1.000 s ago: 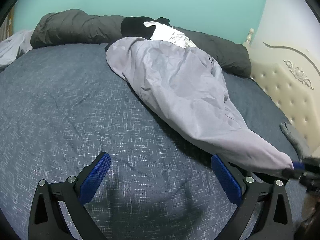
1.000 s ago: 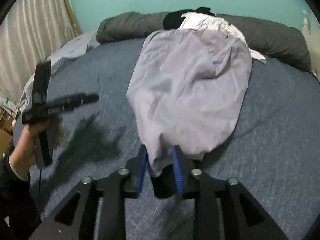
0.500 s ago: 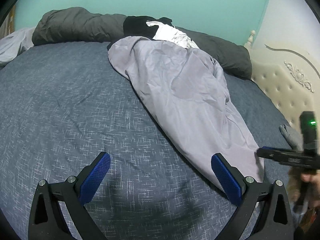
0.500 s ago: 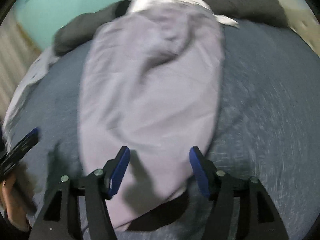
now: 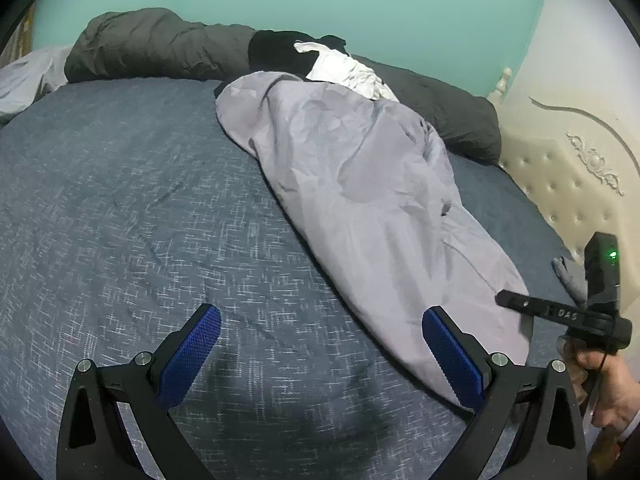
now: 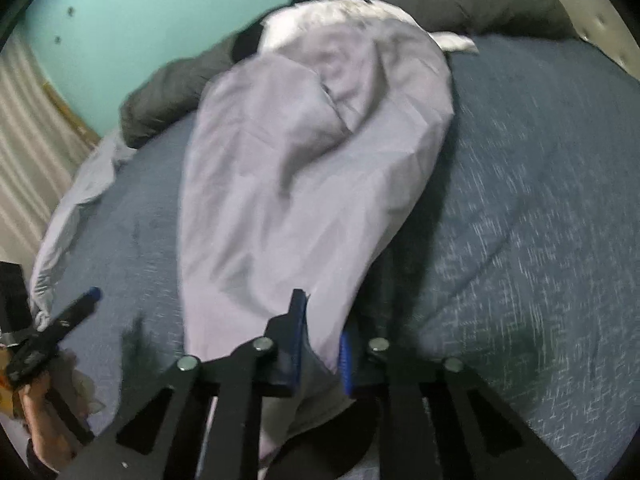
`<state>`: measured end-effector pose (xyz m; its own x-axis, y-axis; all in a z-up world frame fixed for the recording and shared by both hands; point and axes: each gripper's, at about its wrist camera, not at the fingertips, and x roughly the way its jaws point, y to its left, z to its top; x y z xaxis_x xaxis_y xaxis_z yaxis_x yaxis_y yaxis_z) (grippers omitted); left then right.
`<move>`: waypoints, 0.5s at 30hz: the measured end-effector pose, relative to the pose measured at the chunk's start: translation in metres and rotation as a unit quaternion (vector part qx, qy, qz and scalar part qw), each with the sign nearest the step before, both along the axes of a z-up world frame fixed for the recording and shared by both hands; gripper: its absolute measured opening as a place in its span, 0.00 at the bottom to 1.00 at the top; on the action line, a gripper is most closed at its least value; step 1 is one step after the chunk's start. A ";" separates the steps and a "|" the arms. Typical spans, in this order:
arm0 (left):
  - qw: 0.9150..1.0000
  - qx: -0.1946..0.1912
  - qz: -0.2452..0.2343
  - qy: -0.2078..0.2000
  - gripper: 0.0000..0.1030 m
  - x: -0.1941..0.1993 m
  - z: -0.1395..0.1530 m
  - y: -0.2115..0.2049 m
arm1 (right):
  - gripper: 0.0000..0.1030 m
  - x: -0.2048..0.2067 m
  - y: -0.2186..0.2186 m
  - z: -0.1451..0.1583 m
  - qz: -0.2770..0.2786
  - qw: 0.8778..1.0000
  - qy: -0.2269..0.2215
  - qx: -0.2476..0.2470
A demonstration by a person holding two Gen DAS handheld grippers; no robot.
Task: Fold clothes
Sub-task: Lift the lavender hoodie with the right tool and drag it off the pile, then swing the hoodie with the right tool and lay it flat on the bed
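Note:
A lavender-grey garment [image 5: 360,200] lies stretched along the dark blue bed cover [image 5: 120,220], its far end on the clothes pile. In the right wrist view the same garment [image 6: 300,180] runs down to my right gripper [image 6: 322,320]. That gripper's jaws are closing, with the garment's near edge pinched between the blue pads. My left gripper [image 5: 320,314] hovers low over the cover, open wide and empty. Its right pad [image 5: 448,356] is beside the garment's near end. The right gripper [image 5: 516,304] also shows at the garment's right edge, and the left gripper [image 6: 90,294] at the lower left.
A dark grey duvet [image 5: 160,44] lines the far edge, with black [image 5: 280,52] and white [image 5: 352,74] clothes on it. A cream padded headboard [image 5: 568,184] stands at the right, with a grey sock [image 5: 568,276] below it. Pale cloth [image 6: 72,208] lies at the left edge.
The right gripper let go of the lifted garment end, opened, shifted and rolled, then closed on the garment's near edge. The garment settled flat on the bed. The left gripper stayed put.

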<state>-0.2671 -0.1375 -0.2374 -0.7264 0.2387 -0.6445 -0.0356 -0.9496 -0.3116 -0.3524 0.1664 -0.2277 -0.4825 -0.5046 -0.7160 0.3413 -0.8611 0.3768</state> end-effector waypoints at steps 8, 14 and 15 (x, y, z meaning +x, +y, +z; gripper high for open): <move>1.000 0.018 -0.007 0.022 1.00 0.022 0.031 0.009 | 0.08 0.035 -0.014 0.076 0.045 0.997 0.047 -0.037; 0.999 0.015 -0.026 0.029 1.00 0.053 0.060 0.021 | 0.06 0.060 -0.011 0.120 0.069 0.992 0.073 -0.071; 0.999 0.011 -0.028 0.029 1.00 0.059 0.064 0.022 | 0.06 0.065 -0.011 0.130 0.072 0.991 0.079 -0.077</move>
<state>-0.2086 -0.1152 -0.1729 -0.7477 0.2945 -0.5952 -0.1079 -0.9382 -0.3287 -0.2877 0.1550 -0.0982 -0.4972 -0.6733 -0.5472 0.5211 -0.7360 0.4321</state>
